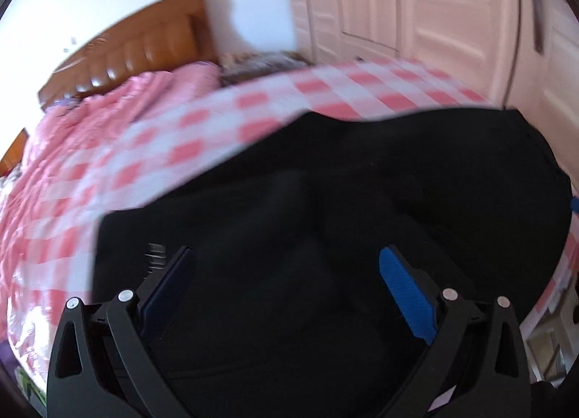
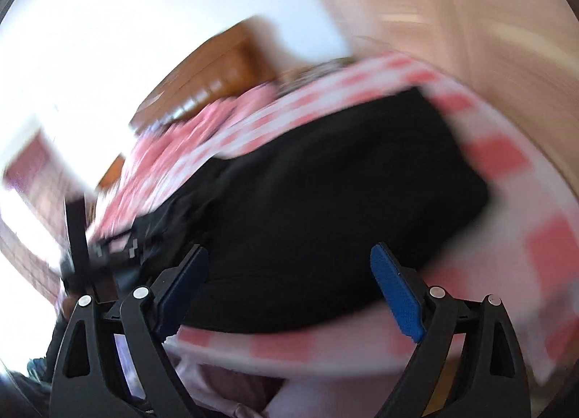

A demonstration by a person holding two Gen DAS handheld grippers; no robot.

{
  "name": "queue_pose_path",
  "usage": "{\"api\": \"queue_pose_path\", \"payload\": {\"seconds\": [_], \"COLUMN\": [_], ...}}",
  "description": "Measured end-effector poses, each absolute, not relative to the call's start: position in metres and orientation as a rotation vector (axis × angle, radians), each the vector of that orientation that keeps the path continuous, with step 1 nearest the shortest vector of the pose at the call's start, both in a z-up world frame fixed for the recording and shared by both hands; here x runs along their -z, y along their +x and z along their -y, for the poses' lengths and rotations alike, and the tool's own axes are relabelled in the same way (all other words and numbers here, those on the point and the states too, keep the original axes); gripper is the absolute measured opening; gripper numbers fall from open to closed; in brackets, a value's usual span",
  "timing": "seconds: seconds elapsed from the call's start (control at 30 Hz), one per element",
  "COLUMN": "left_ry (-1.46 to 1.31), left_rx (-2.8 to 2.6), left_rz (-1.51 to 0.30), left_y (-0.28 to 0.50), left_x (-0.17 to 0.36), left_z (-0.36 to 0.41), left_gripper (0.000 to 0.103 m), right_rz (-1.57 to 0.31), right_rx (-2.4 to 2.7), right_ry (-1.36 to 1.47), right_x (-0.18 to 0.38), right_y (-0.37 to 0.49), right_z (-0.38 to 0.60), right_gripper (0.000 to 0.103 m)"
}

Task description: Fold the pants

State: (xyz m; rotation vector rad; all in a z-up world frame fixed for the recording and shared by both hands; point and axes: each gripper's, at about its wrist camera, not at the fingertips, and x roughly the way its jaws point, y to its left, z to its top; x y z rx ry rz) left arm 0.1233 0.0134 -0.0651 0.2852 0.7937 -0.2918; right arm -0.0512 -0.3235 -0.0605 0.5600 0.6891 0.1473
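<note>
**Black pants folded on the checked bed, both claws wide and empty**

The pants (image 1: 325,208) lie as a dark, soft, flattish bundle on the bed (image 1: 152,150), near its foot edge, on a pink-and-white checked sheet (image 2: 506,172). Bare sheet runs open toward the headboard (image 1: 137,52), glossy brown wood; a rumpled pink quilt (image 1: 72,128) is heaped there. Pale panelled wardrobe doors (image 1: 434,13) stand beyond the far edge. The left gripper (image 1: 286,255) hangs over the pants, jaws spread, gripping nothing. The right gripper (image 2: 289,255), blurred, gapes likewise, empty.
</note>
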Motion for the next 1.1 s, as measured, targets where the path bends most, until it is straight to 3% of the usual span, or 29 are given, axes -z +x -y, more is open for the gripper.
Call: {"api": "queue_pose_path", "payload": {"seconds": [0.27,0.67,0.97,1.03,1.07,1.1], "left_ry": [0.310,0.322,0.291,0.298,0.305,0.315], "left_rx": [0.294,0.274,0.291,0.286,0.275,0.262], "left_rz": [-0.815,-0.799,-0.809,-0.816,-0.825,-0.832], "left_y": [0.124,0.124,0.126,0.127,0.127,0.126], "left_x": [0.085,0.088,0.089,0.088,0.086,0.083], "left_z": [0.002,0.005,0.000,0.002,0.004,0.006], "left_gripper": [0.102,0.102,0.102,0.102,0.102,0.101], "right_rz": [-0.798,-0.883,-0.842,-0.814,-0.806,-0.776], "right_rx": [-0.073,-0.076,-0.085,-0.050,-0.032,-0.011], "right_ry": [0.655,0.611,0.681,0.693,0.697,0.714], "right_x": [0.094,0.092,0.094,0.095,0.096,0.099], "right_y": [-0.040,-0.021,-0.007,-0.012,-0.013,-0.016], "right_z": [0.363,0.344,0.341,0.346,0.347,0.353], "right_gripper": [0.090,0.094,0.095,0.078,0.054,0.041]}}
